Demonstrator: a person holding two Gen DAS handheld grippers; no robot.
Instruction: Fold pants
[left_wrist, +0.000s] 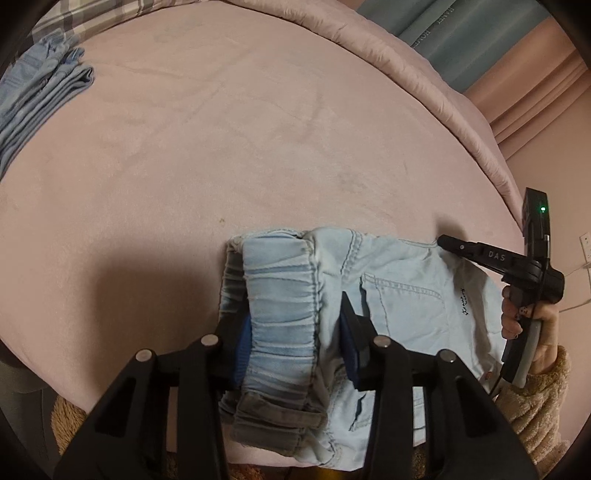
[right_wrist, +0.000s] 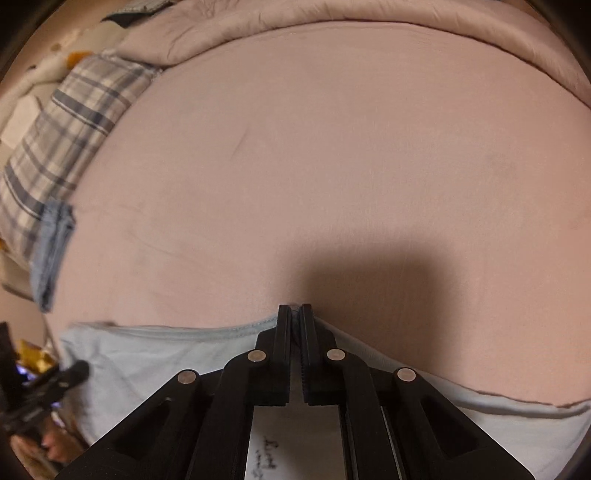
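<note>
Light blue denim pants (left_wrist: 406, 306) lie crumpled at the near edge of a pink bed (left_wrist: 221, 147). In the left wrist view my left gripper (left_wrist: 291, 325) straddles the gathered elastic waistband (left_wrist: 280, 288), and its blue pads (left_wrist: 242, 347) press on both sides of it. My right gripper (left_wrist: 445, 242), held by a hand in a fuzzy beige sleeve, reaches the pants' far right edge. In the right wrist view the right gripper (right_wrist: 295, 312) is shut, with a thin fold of the pants' edge (right_wrist: 166, 343) pinched between its fingertips. The left gripper (right_wrist: 74, 371) shows blurred at the lower left.
A folded blue garment (left_wrist: 37, 92) lies at the bed's far left, beside a plaid pillow (right_wrist: 55, 147). A rolled pink quilt (left_wrist: 443, 92) lines the far side of the bed, with a curtain behind it. The bed's middle is bare pink sheet.
</note>
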